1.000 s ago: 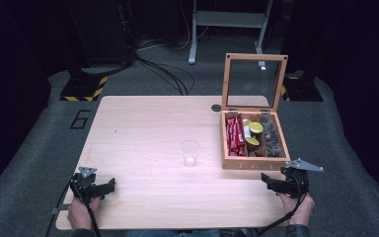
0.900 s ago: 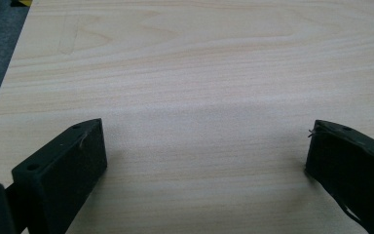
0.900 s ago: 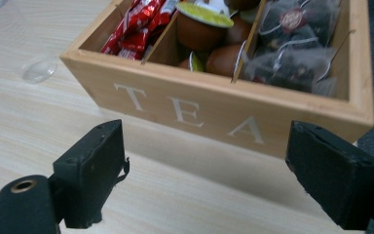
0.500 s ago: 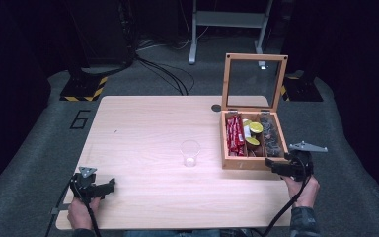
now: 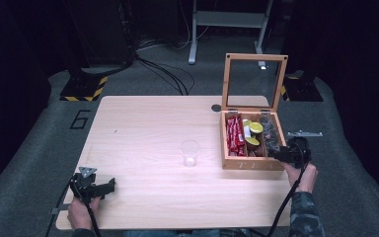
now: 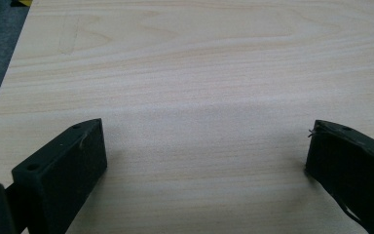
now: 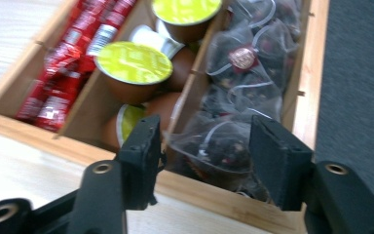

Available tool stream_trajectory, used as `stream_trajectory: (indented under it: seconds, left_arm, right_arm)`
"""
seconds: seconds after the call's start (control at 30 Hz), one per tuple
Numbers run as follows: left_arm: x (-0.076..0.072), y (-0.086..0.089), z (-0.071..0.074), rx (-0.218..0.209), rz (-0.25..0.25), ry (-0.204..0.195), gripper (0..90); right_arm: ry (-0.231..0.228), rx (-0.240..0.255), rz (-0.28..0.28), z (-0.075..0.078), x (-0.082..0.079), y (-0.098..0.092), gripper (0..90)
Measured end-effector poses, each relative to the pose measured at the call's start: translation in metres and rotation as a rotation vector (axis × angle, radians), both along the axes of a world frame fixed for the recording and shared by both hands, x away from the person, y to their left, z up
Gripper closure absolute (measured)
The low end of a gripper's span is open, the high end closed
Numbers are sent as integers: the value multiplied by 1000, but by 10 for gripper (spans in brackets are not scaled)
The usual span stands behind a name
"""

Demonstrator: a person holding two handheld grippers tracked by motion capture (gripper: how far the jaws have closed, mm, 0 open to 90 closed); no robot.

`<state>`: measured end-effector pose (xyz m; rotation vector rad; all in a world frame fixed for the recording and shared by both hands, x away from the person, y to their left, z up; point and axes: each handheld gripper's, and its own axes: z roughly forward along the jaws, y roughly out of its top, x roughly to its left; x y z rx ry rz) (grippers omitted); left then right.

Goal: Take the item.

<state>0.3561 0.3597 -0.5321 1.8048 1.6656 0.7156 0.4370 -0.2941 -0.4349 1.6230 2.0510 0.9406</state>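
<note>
Right hand-held gripper [image 5: 278, 154] positioned at near right corner of wooden box [image 5: 249, 164], jaws parted wide over right-hand compartment, nothing held; in right gripper view [image 7: 202, 146], jaws seen straddling a clear tea sachet [image 7: 214, 141] without closing on it. Left hand-held gripper [image 5: 109, 186] low over near left part of surface [image 5: 148, 128], jaws spread wide and empty, bare wood between them in left gripper view [image 6: 204, 151].

Surface: light wood, carrying box at right and cup near centre. Box: lid [image 5: 254, 81] standing upright, glass-paned; three compartments. Left compartment: red packets [image 5: 234, 133]. Middle: brown capsules with yellow-green lids [image 7: 134, 63]. Right: dark tea sachets, piled. Clear plastic cup [image 5: 190, 152] upright, well apart from both grippers, just left of box. Small dark round fitting [image 5: 216, 107] in surface beside box's far left corner.
</note>
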Motion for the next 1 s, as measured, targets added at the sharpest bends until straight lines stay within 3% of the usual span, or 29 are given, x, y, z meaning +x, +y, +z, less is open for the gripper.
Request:
stream_trajectory:
  seconds: [0.43,0.7,0.87,1.0]
  left_arm:
    - [0,0,0,0,1,2,12]
    - [0,0,0,-1,1,2,11]
    - [0,0,0,1,0,2,12]
    - [0,0,0,0,1,1,11]
  right_arm:
    - [95,-32,-56,-14,13,4,695]
    - [59,-34,-33,-14,15,1,783]
    - [69,-36,-30,-12,15,1,788]
    - [24,-31,-17,-3,9,0,807]
